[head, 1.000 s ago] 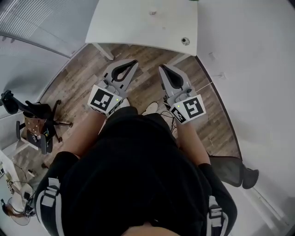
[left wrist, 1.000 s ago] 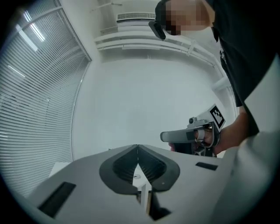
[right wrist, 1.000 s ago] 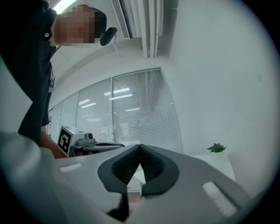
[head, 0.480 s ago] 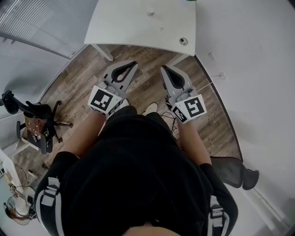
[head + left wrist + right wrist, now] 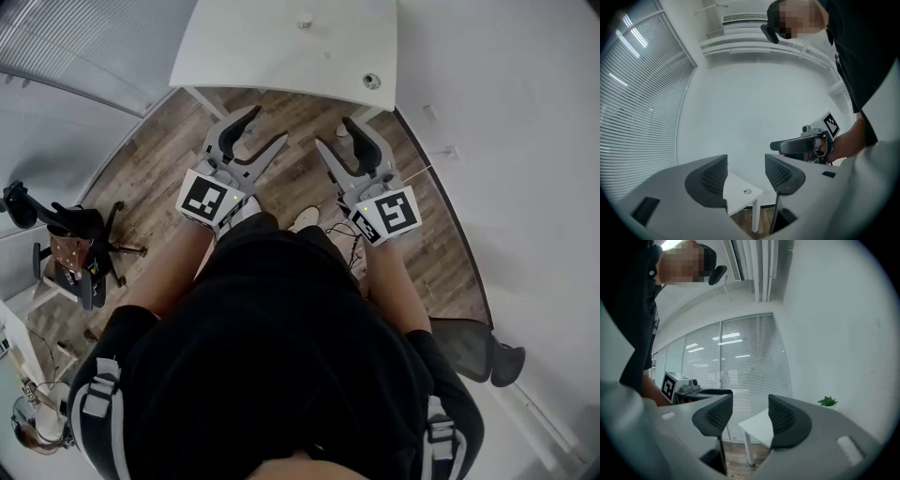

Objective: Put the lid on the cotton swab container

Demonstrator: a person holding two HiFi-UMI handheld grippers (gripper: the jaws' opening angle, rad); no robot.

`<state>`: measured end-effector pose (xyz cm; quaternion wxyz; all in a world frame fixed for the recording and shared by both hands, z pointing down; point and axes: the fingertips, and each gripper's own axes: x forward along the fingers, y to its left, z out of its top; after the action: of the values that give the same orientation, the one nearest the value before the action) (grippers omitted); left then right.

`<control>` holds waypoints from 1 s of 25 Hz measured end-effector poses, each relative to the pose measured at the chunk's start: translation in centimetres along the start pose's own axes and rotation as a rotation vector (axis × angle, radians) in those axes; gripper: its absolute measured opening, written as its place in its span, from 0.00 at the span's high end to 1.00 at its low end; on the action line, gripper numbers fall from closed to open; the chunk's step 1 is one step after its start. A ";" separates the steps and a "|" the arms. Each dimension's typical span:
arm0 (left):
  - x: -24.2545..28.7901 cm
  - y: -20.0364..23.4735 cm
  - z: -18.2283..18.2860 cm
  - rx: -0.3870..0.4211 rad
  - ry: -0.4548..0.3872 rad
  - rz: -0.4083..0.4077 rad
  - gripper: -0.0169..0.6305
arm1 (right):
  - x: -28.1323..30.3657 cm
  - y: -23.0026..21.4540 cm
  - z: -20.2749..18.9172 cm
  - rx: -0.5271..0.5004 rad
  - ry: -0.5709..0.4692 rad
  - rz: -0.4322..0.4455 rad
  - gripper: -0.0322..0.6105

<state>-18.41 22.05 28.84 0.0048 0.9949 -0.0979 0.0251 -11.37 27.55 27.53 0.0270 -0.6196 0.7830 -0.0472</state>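
Both grippers are held in the air over the wooden floor, short of a white table [image 5: 272, 52]. My left gripper [image 5: 267, 127] has its jaws opening, and nothing lies between them [image 5: 745, 172]. The jaws of my right gripper [image 5: 336, 134] are opening too, with only empty air in the gap [image 5: 750, 414]. Two small things sit on the table: one near its far edge [image 5: 305, 21] and a round one near the right corner [image 5: 371, 82]. They are too small to tell what they are. I cannot make out a swab container or a lid.
The person's dark top fills the lower half of the head view. An office chair [image 5: 70, 248] stands at the left, another dark chair [image 5: 478, 347] at the right. White walls and window blinds [image 5: 628, 108] enclose the room. A green plant [image 5: 828, 401] sits beyond the table.
Both grippers' jaws were shut in the earlier frames and now stand apart. The table has slid slightly nearer in the head view.
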 end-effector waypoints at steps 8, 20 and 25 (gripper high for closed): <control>1.3 -1.0 -0.2 -0.007 0.001 -0.009 0.50 | -1.0 -1.0 -0.1 -0.008 -0.002 0.012 0.44; 4.0 -4.6 -0.1 -0.004 -0.007 0.031 0.50 | -3.8 -3.3 0.2 0.004 -0.007 0.077 0.34; 5.3 -6.1 0.2 0.020 0.006 0.044 0.50 | -4.8 -4.5 -0.1 0.017 -0.004 0.103 0.34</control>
<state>-12.02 26.98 28.90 -0.0054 0.9924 -0.1194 0.0290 -5.95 31.17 28.00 0.0364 -0.5784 0.8133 -0.0510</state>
